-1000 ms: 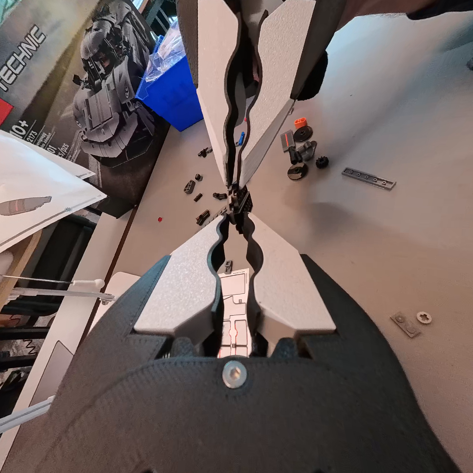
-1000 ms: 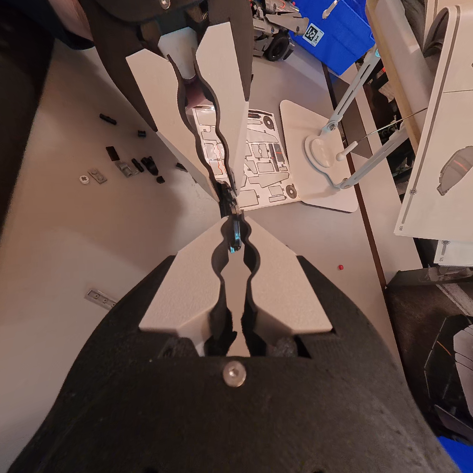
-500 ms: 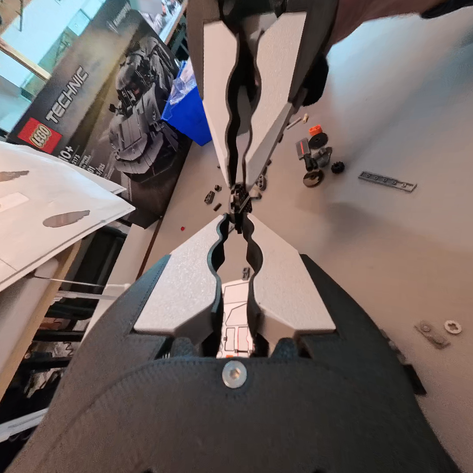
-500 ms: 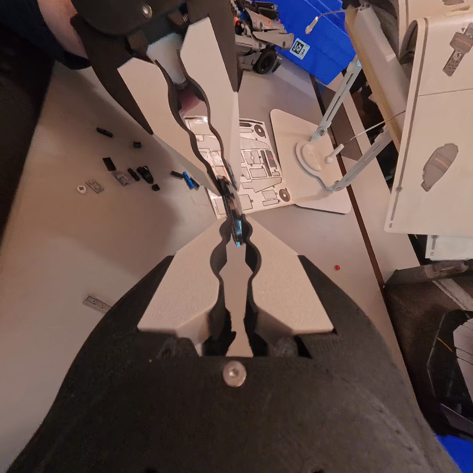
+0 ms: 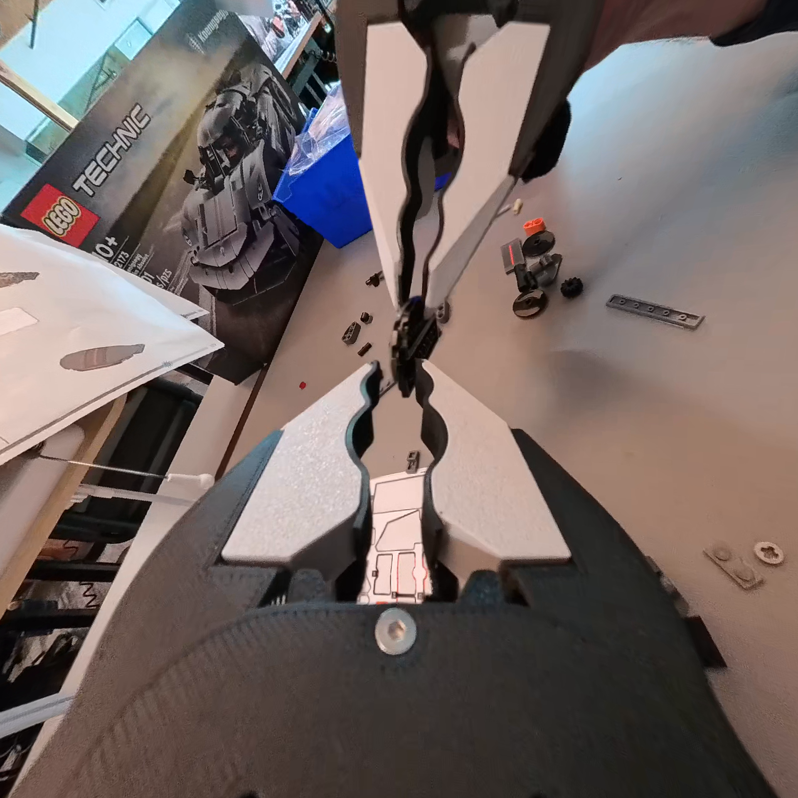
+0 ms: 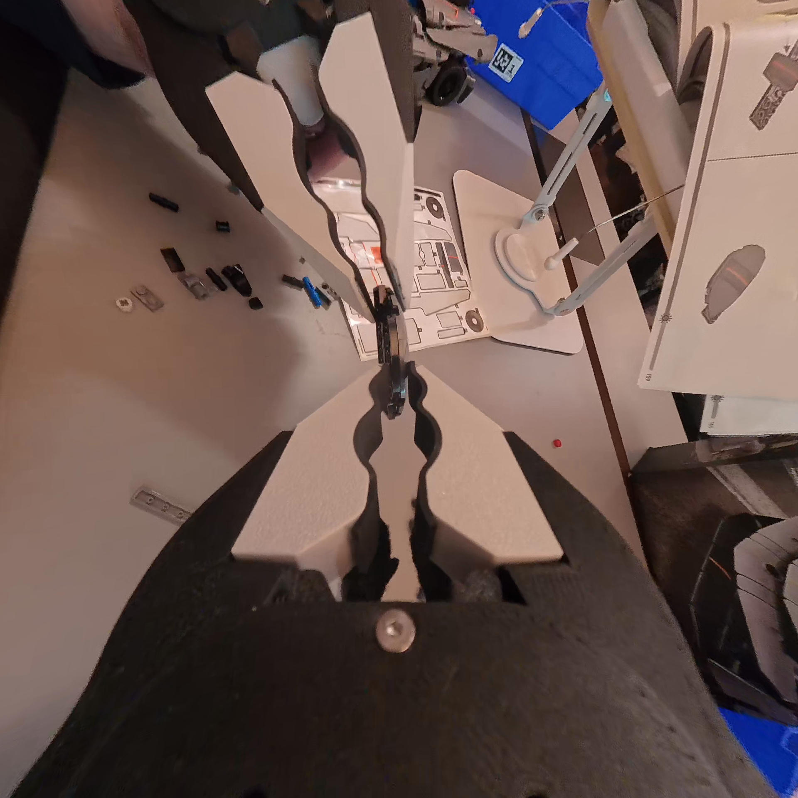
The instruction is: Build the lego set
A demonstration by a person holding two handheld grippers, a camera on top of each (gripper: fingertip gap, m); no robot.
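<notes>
Both hand-held grippers have lifted higher off the tabletop (image 5: 647, 432); tips meet.
Left hand-held gripper (image 5: 399, 380) and right hand-held gripper (image 6: 395, 388) each pinch the black lego assembly (image 5: 412, 341); its long axis runs 12 to 6.

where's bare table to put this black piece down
Bare table lies between the long grey plate and the small grey plate. Crowded: the wheel cluster, the sticker sheet.

Above the grey tabletop (image 6: 129, 388), the right gripper (image 6: 395, 388) pinches a small black lego piece (image 6: 394, 345) tip to tip with the left gripper (image 6: 384, 302), near a sticker sheet (image 6: 440, 302) towards the tabletop's right edge.
</notes>
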